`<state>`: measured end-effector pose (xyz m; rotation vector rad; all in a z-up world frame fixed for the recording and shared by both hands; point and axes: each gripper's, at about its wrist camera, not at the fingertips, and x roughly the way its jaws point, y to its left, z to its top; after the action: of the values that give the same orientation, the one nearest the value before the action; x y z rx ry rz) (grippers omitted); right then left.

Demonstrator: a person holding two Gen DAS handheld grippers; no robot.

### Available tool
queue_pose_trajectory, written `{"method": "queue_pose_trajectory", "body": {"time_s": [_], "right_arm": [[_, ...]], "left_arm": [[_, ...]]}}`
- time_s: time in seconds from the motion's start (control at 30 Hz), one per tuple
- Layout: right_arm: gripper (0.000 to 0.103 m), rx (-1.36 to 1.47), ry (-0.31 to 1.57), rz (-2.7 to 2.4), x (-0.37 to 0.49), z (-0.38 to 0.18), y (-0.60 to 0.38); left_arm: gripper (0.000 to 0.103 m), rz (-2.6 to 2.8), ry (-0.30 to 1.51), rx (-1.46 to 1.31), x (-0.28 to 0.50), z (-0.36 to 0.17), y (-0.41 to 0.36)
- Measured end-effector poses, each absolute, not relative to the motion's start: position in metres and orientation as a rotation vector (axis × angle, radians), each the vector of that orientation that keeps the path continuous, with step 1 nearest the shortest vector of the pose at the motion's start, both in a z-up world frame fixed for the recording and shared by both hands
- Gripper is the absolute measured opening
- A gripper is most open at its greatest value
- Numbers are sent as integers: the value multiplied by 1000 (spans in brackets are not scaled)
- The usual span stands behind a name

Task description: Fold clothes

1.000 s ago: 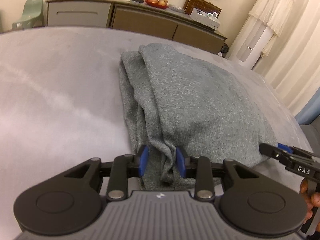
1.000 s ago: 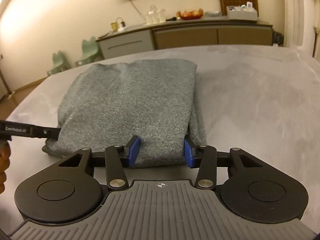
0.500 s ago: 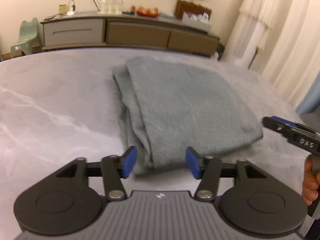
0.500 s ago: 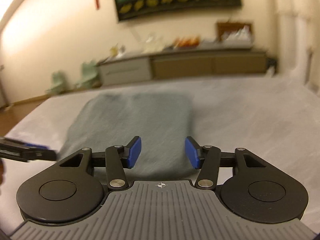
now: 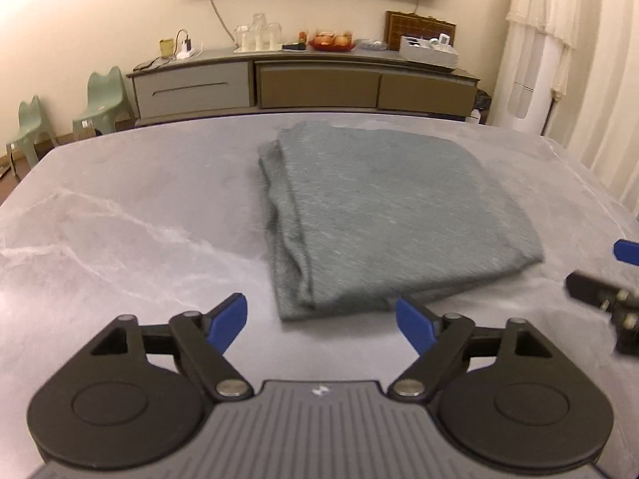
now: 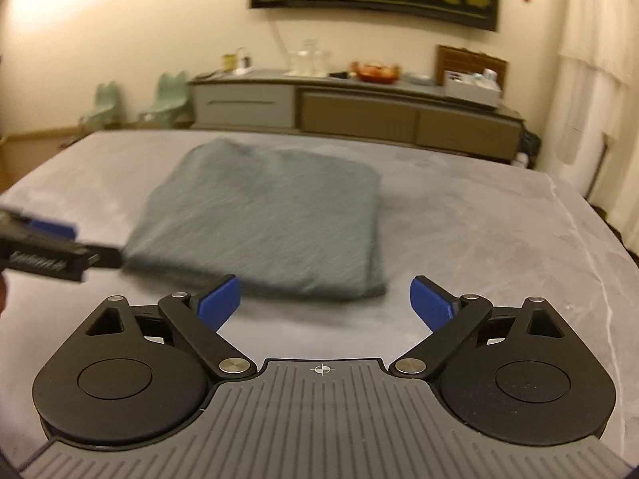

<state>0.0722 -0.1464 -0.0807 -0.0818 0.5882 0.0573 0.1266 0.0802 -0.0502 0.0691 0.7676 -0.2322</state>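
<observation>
A grey-green knit garment (image 5: 383, 215) lies folded into a flat rectangle on the grey marble table (image 5: 120, 219); its layered edges show along the left side. My left gripper (image 5: 321, 321) hovers open just short of the garment's near left corner, holding nothing. In the right wrist view the same folded garment (image 6: 263, 215) lies ahead, and my right gripper (image 6: 325, 299) stands wide open before its near edge, empty. The right gripper's blue-tipped fingers (image 5: 627, 251) poke in at the left view's right edge. The left gripper's fingers (image 6: 52, 227) show blurred at the right view's left edge.
A long sideboard (image 5: 303, 84) with glasses, a fruit bowl and boxes runs along the far wall. Two pale green chairs (image 5: 104, 95) stand at the left. White curtains (image 5: 559, 40) hang at the right. The table's right edge (image 6: 591, 215) lies close to the garment.
Both grippers let go of the garment's near edge, opened wide and pulled back and up. The garment now lies flat and farther ahead of both.
</observation>
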Motion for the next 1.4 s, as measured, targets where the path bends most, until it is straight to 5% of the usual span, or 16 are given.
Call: {"method": "queue_pose_trajectory", "body": {"time_s": [0.4, 1.4], "right_arm": [[99, -29, 621, 15, 55, -91, -138], [100, -78, 660, 25, 62, -108, -130]], "left_arm": [[103, -211, 706, 117, 97, -47, 66], [103, -258, 627, 10, 90, -42, 68]]}}
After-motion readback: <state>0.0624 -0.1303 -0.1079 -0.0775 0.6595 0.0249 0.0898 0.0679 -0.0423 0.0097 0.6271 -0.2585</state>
